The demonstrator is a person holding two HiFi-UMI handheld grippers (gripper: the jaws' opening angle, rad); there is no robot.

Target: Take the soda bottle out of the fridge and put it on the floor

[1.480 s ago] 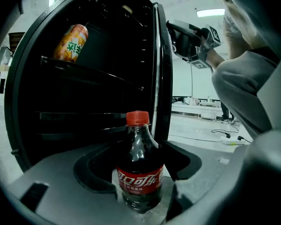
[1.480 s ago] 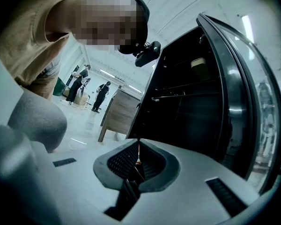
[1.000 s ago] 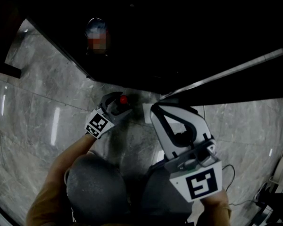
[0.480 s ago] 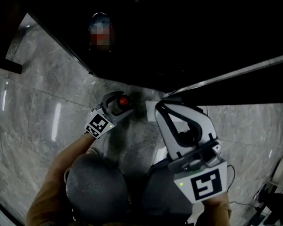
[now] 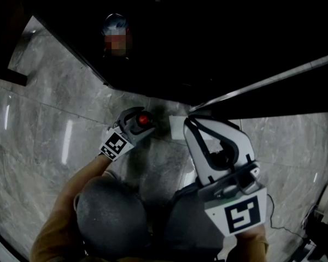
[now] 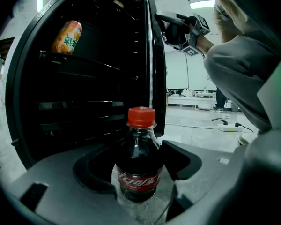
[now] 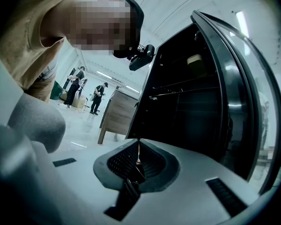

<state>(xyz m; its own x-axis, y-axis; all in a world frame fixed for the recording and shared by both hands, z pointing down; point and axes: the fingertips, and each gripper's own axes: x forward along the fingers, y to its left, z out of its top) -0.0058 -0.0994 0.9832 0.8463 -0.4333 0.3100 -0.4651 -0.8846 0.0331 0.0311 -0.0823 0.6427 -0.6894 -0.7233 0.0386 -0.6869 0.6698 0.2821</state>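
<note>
**Soda bottle out of the fridge, low over the floor**

The left gripper (image 5: 136, 122) has its jaws closed on the soda bottle (image 6: 139, 165), which stands upright between them, red cap up, in front of the open fridge (image 6: 84, 88) and no longer on a shelf. The right gripper (image 7: 136, 165) is raised beside it, jaws together on nothing. The removal looks done. What appears left is setting the bottle on the grey marble floor (image 5: 44, 124) and letting go (whether its base already touches cannot be told). An orange can (image 6: 66, 37) sits on an upper shelf.
</note>
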